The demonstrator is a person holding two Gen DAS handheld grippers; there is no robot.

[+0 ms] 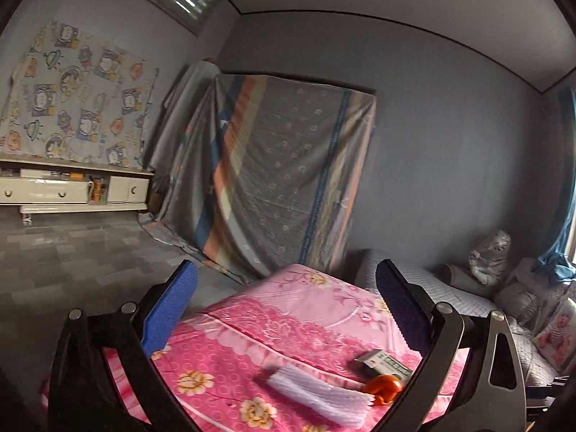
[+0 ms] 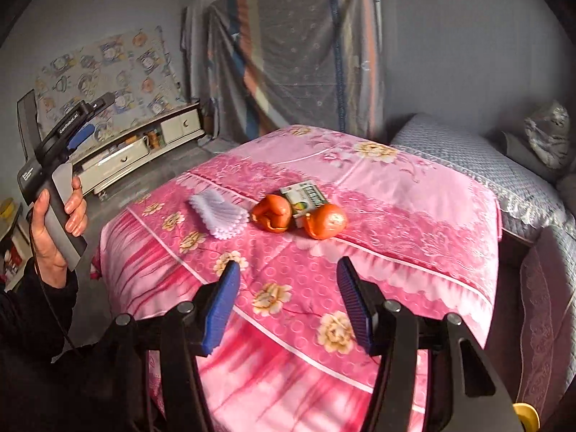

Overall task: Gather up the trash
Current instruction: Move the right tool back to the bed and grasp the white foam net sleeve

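On the pink flowered cloth (image 2: 396, 194) lie a white ridged foam piece (image 2: 219, 212), two orange peels (image 2: 271, 212) (image 2: 325, 221) and a small green and white carton (image 2: 304, 198) between them. My right gripper (image 2: 288, 280) is open and empty, hovering before the trash. My left gripper (image 1: 288, 280) is open and empty, held high at the table's left; it also shows in the right wrist view (image 2: 86, 122), in a hand. The left wrist view shows the foam piece (image 1: 320, 396), one peel (image 1: 383, 387) and the carton (image 1: 383, 361) near its right finger (image 1: 403, 302).
A grey quilted sofa (image 2: 450, 147) with a cat-print cushion (image 2: 547, 133) stands right of the table. A sheet-draped cabinet (image 2: 295, 54) stands behind. A low white TV cabinet (image 2: 144, 147) lines the left wall. Tiled floor (image 1: 72, 252) lies left of the table.
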